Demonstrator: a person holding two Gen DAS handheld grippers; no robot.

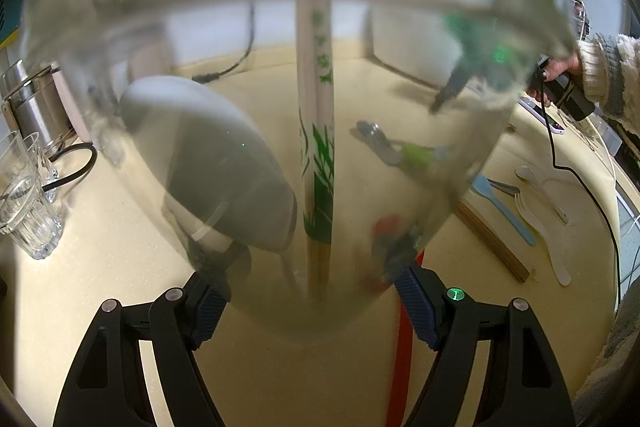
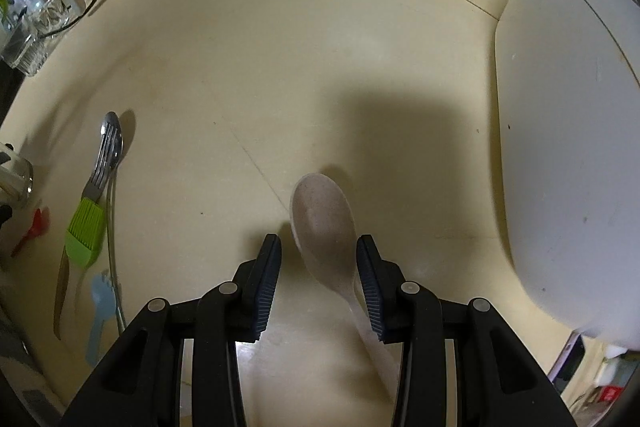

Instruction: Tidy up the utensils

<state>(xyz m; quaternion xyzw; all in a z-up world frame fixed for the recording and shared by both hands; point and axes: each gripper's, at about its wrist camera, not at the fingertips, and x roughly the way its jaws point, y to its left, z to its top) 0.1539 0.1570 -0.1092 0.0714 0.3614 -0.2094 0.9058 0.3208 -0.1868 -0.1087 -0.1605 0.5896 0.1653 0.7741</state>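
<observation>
Utensils: a pale spoon point(image 2: 325, 227) lies on the cream counter point(image 2: 280, 67) between the parted jaws of the right gripper point(image 2: 318, 267), its handle just beside the right pad. A clear glass point(image 1: 260, 107) holding wrapped chopsticks point(image 1: 318, 147) is clamped in the left gripper point(image 1: 312, 301). A fork point(image 2: 105, 155), green brush point(image 2: 86, 231) and blue fork point(image 2: 98, 303) lie well apart at the counter's left.

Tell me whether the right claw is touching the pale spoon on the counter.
Cannot tell. In the right wrist view the spoon lies between the open right claw pads; its handle runs right alongside the right-hand pad, showing no plain gap or contact.
</observation>
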